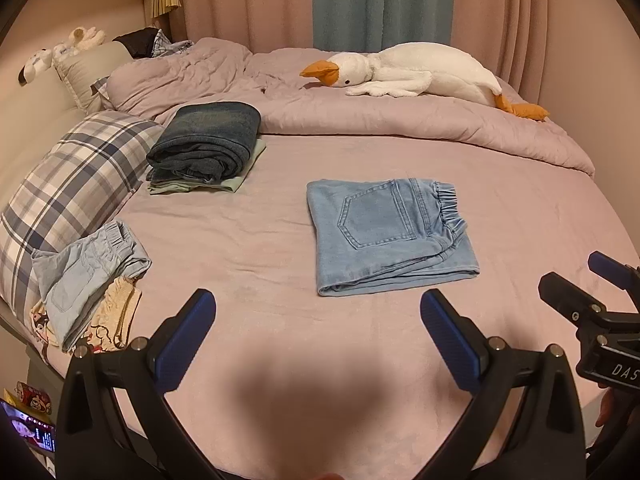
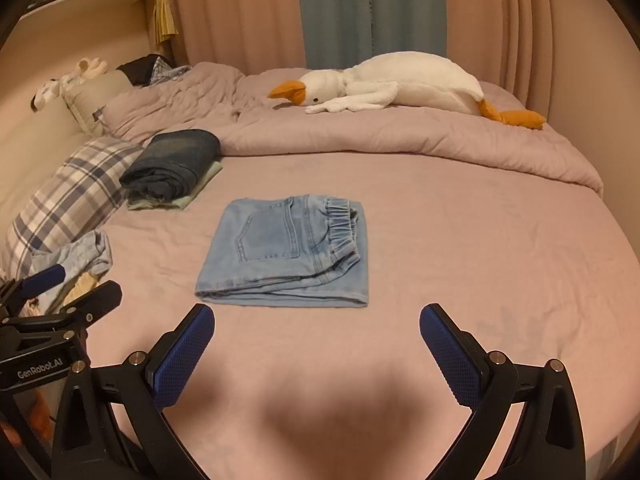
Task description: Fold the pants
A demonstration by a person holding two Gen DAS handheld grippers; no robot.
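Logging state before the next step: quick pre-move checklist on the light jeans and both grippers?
1. Light blue jeans folded into a compact rectangle on the bed sheet: ok.
2. Left gripper open, holding nothing: ok.
3. Right gripper open, holding nothing: ok.
4. Both grippers clear of the jeans, nothing touching: ok.
5. Dark jeans stack upright, room on top: ok.
6. Unfolded pile by the plaid pillow untouched, reachable: cannot tell.

Setting: a home bedroom. Indicators: bed (image 1: pixel 280 220) with mauve sheet, duvet (image 1: pixel 360 120), plaid pillow (image 1: pixel 76 184), plush goose (image 1: pixel 420 72), floor-length curtains (image 1: pixel 248 0), stacked folded clothing (image 1: pixel 204 140).
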